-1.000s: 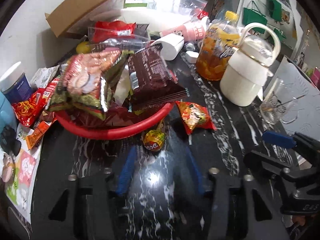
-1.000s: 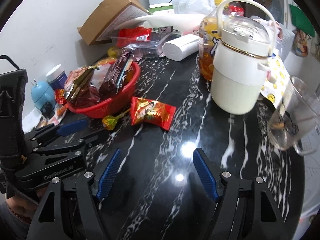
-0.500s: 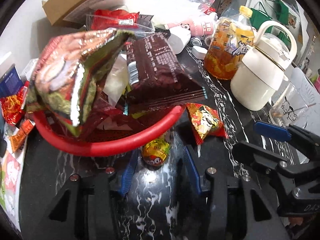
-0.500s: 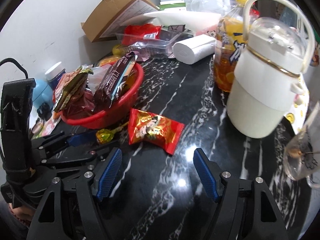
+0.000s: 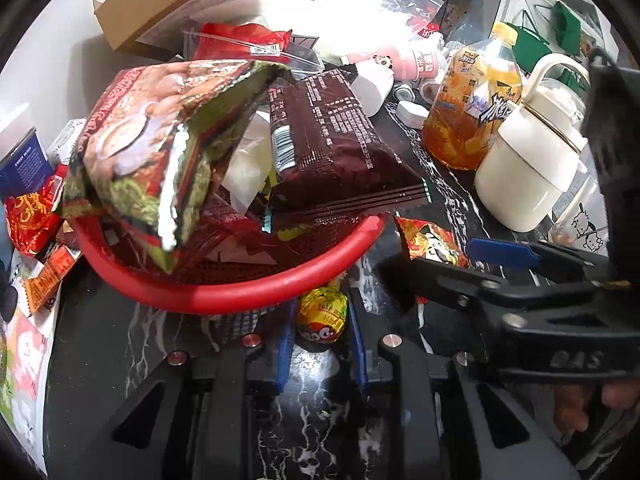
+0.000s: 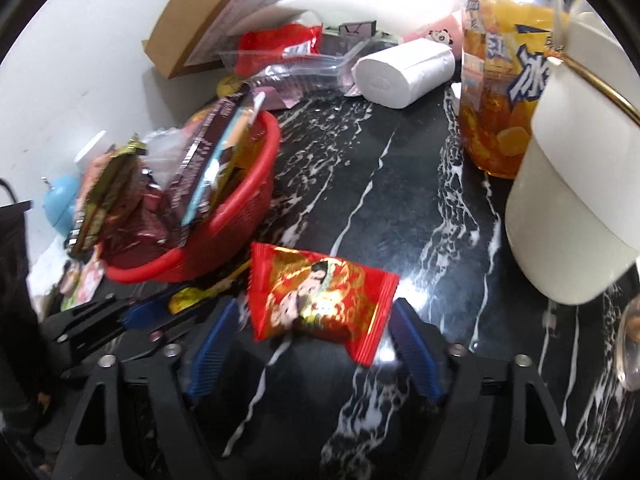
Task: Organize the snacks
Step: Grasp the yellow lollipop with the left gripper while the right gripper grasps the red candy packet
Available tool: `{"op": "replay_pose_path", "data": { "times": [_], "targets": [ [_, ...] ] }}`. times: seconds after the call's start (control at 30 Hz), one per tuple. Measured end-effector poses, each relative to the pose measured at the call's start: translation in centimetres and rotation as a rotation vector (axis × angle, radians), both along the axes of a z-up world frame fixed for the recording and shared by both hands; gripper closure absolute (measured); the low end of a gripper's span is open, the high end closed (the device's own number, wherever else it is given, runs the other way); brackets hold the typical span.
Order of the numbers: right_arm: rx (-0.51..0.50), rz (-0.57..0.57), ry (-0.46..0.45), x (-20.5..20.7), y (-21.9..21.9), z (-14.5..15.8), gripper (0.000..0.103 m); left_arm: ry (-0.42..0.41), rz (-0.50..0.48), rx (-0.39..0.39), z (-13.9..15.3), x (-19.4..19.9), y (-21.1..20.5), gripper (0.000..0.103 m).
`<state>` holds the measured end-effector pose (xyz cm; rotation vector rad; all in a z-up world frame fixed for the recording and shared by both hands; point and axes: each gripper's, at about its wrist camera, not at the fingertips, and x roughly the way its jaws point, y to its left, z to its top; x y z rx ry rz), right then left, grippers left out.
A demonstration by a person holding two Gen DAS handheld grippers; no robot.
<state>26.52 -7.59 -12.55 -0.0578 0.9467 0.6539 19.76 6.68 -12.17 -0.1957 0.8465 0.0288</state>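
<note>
- The black marble counter [image 6: 360, 152] carries everything; a cardboard box [image 6: 208, 20] leans on the wall at the back.
- A red basket [image 5: 240, 292] is heaped with snack packs: a red-and-green foil bag [image 5: 148, 152] tilted over its left rim and a dark brown pack [image 5: 332, 148] with a barcode and dense small print, too fine to read.
- A white jug [image 5: 528, 160] with a loop handle stands right of the basket; its contents are hidden.
- A clear bottle [image 5: 468, 112] beside the jug holds orange drink with fruit pieces; its label bears large Chinese characters.
- A white paper roll [image 6: 404, 72] lies on its side behind the basket, near a pink cup [image 5: 400, 62] with a panda print.
- A blue tin [image 5: 22, 164] at the left edge reads "SWEET SLEEP".
- A red packet [image 6: 320, 300] with a gold cartoon figure lies flat on the counter between the spread jaws of the right gripper [image 6: 312, 348], which have just been opening; the pads are clear of it.
- The left gripper [image 5: 320, 332] has just closed its jaws on a yellow-wrapped lollipop [image 5: 322, 314], lettered "DOC" or similar, just in front of the basket.
</note>
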Motion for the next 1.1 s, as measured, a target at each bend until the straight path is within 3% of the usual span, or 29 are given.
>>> {"op": "replay_pose_path", "data": {
  "times": [0.23, 0.37, 0.43, 0.53, 1.1],
  "targets": [
    [-0.032, -0.019, -0.031, 0.7, 0.5, -0.5, 0.021, 0.004, 0.001, -0.003, -0.1, 0.0, 0.3, 0.08],
    [-0.097, -0.018, -0.079, 0.1, 0.8, -0.6, 0.036, 0.006, 0.007, -0.012, -0.1, -0.3, 0.6, 0.08],
    [-0.094, -0.019, -0.078, -0.2, 0.5, -0.5, 0.049, 0.008, 0.007, -0.014, -0.1, -0.4, 0.7, 0.08],
    [-0.071, -0.023, -0.055, -0.2, 0.1, -0.4, 0.057, 0.011, 0.003, -0.027, 0.0, -0.6, 0.6, 0.08],
    [-0.023, -0.052, -0.027, -6.5, -2.9, 0.6, 0.06, 0.014, -0.033, -0.052, 1.4, -6.0, -1.1, 0.08]
  ]
}}
